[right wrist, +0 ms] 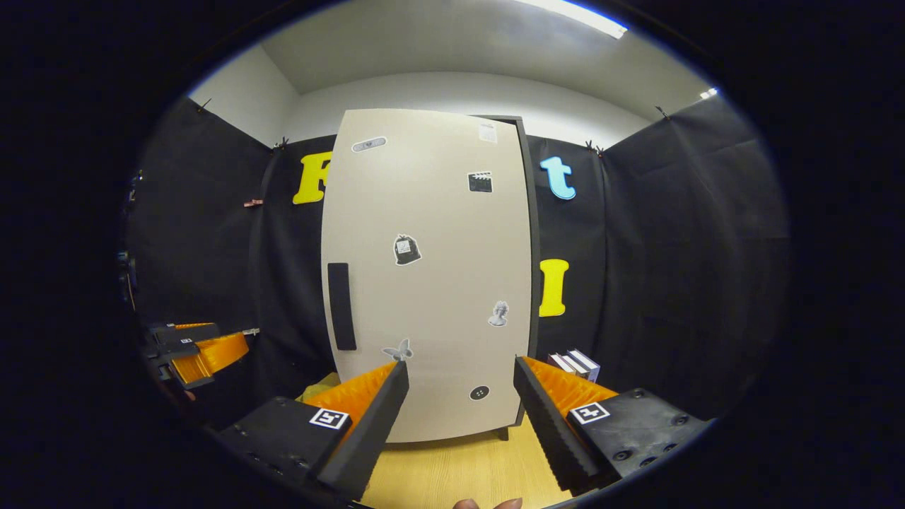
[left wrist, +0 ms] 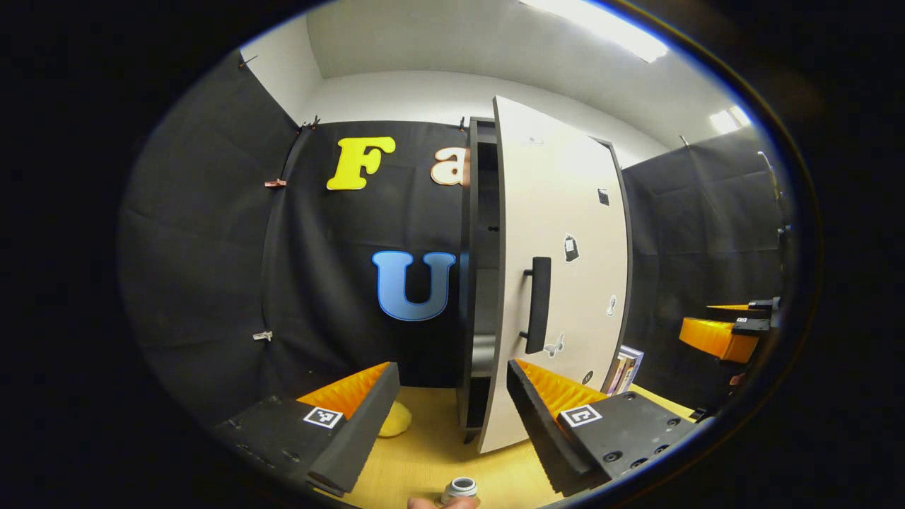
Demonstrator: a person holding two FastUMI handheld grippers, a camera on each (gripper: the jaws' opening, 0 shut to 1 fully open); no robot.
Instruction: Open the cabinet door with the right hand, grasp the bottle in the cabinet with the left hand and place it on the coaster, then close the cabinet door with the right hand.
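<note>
The tall cabinet [left wrist: 481, 212] stands on a wooden table, its white door [left wrist: 565, 212] ajar so a narrow dark strip of the inside shows. The door's black handle [left wrist: 537, 304] is upright near its free edge. My left gripper [left wrist: 452, 371] is open and empty, short of the cabinet's foot. A small round white-and-grey cap [left wrist: 461, 488], seemingly the bottle's top, sits at the bottom edge beside a fingertip [left wrist: 431, 503]. A pale yellow pad [left wrist: 394, 420], perhaps the coaster, lies left of the cabinet. My right gripper [right wrist: 461, 367] is open, facing the door [right wrist: 431, 283] below its handle [right wrist: 341, 305].
Several books [right wrist: 576, 364] lean right of the cabinet, seen too as books [left wrist: 622, 367]. The other gripper [left wrist: 728, 332] hangs far right in the left gripper view; the left gripper [right wrist: 198, 350] shows at far left in the right gripper view. Wooden table [right wrist: 466, 466] runs under both.
</note>
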